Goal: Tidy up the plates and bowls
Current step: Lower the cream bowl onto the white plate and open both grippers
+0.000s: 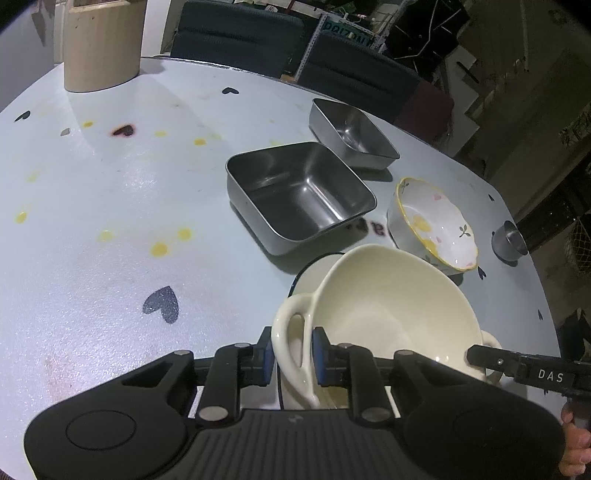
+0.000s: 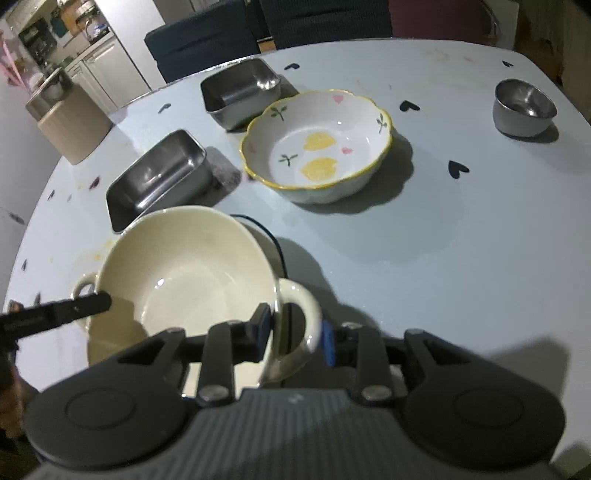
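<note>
A cream two-handled bowl is held over a cream plate with a dark rim. My left gripper is shut on its left handle. My right gripper is shut on its right handle. The bowl also shows in the right wrist view, tilted slightly. A white flowered bowl with a yellow rim stands beyond it on the table. Two square steel trays stand further back. A small steel cup is at the far right.
A tan cylindrical container stands at the table's far left corner. Dark chairs line the far edge. The pale blue table has heart marks and yellow spots; its right edge is close to the steel cup.
</note>
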Available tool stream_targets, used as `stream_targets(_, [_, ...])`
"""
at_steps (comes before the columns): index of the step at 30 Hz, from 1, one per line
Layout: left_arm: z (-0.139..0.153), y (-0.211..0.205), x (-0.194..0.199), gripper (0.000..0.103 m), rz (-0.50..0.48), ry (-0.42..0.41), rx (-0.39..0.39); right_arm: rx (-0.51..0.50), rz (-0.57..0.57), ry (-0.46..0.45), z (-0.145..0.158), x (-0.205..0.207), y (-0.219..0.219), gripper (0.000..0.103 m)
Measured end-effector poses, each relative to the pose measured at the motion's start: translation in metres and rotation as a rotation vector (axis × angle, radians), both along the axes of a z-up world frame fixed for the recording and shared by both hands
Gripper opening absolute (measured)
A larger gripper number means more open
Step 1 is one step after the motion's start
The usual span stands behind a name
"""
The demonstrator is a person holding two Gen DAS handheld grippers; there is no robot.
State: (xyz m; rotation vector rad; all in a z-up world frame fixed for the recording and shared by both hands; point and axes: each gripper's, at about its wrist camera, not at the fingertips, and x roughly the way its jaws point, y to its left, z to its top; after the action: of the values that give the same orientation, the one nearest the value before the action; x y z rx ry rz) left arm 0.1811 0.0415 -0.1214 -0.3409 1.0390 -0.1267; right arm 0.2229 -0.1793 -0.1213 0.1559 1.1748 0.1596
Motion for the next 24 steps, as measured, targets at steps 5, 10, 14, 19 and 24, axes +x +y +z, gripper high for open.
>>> stream_targets(5, [0.0005,-0.0002,-0.0007,0.022,-0.005,0.001,0.004,0.005,-0.003,0.002,0.0003,0.0001,0.0016,0.034])
stream_targets(10, [0.0006,-0.0009,-0.0013,0.023,-0.010,0.002,0.013,0.006,0.000,0.001,0.0001,-0.0003,0.0013,0.034])
stream_targets(14, [0.0008,-0.0009,-0.0018,0.023,-0.010,0.005,0.017,0.007,0.001,-0.002,0.0001,-0.0014,0.0002,0.034])
stream_targets(19, [0.0011,-0.0015,-0.0021,0.023,-0.013,0.006,0.022,0.004,0.006,-0.007,-0.0006,-0.0014,0.0009,0.035])
stream_targets(24, [0.0024,-0.0039,-0.0023,0.025,-0.025,0.009,0.048,-0.011,0.015,-0.019,-0.0007,-0.0026,0.0030,0.036])
